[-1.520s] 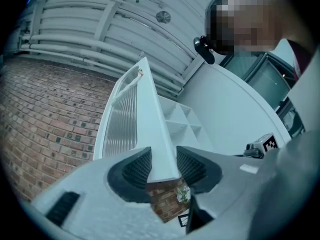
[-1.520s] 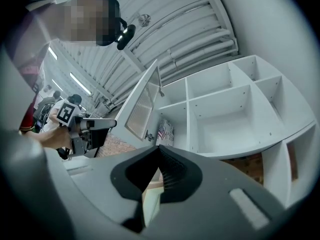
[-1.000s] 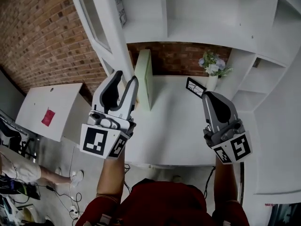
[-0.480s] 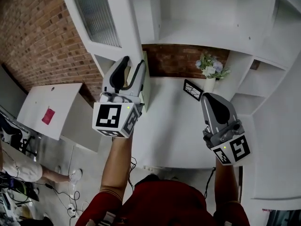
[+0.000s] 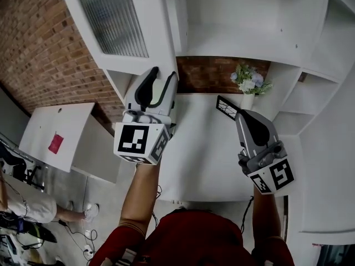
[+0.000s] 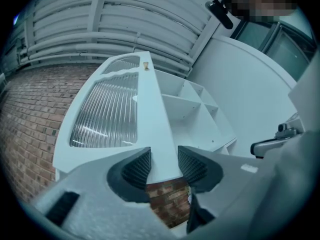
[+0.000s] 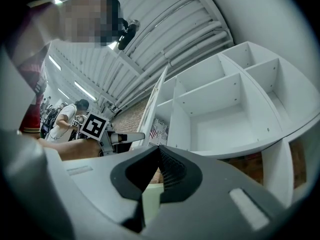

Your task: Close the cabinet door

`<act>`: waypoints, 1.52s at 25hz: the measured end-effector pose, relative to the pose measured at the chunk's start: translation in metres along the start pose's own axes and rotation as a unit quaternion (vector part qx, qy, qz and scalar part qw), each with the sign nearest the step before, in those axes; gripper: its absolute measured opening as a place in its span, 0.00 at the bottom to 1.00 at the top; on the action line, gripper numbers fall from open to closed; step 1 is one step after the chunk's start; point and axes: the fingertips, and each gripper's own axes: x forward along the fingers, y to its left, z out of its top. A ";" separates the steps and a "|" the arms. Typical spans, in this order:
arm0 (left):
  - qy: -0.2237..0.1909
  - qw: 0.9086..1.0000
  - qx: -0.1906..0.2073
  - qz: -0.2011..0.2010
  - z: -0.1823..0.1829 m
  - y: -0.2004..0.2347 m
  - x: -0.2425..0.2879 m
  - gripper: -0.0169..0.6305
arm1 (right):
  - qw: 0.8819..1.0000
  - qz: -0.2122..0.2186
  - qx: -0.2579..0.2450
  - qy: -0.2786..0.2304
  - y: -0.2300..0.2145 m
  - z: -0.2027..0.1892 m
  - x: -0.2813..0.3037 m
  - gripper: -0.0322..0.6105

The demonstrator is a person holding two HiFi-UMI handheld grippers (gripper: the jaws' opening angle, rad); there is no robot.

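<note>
The white cabinet door (image 5: 119, 26) with a ribbed glass pane hangs partly open at the upper left, hinged to the white shelf unit (image 5: 238, 37). My left gripper (image 5: 165, 76) reaches up to the door's lower free corner. In the left gripper view the door's edge (image 6: 152, 114) stands between the pads (image 6: 137, 166), and my left gripper (image 6: 164, 166) is closing its jaws around it without a clear squeeze. My right gripper (image 5: 242, 115) hovers over the white counter (image 5: 205, 154) at the right, shut and empty (image 7: 159, 156).
A vase of flowers (image 5: 249, 79) and a small dark picture frame (image 5: 228, 104) stand at the counter's back. A brick wall (image 5: 44, 54) lies to the left, with a white table (image 5: 55, 132) below it. A person (image 5: 28, 206) stands at the lower left.
The door has swung round, from edge-on to showing its glass face. My left gripper moved right and up with its edge. The right gripper barely shifted.
</note>
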 end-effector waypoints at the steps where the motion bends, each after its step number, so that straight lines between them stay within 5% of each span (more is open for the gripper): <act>1: 0.001 1.000 -0.001 -0.002 -0.001 0.000 0.002 0.29 | 1.000 -0.001 0.000 0.000 0.000 -0.001 0.001 0.07; 38: 0.020 1.000 0.005 -0.024 -0.027 0.019 0.062 0.21 | 0.999 -0.030 -0.001 0.015 -0.022 -0.023 0.021 0.07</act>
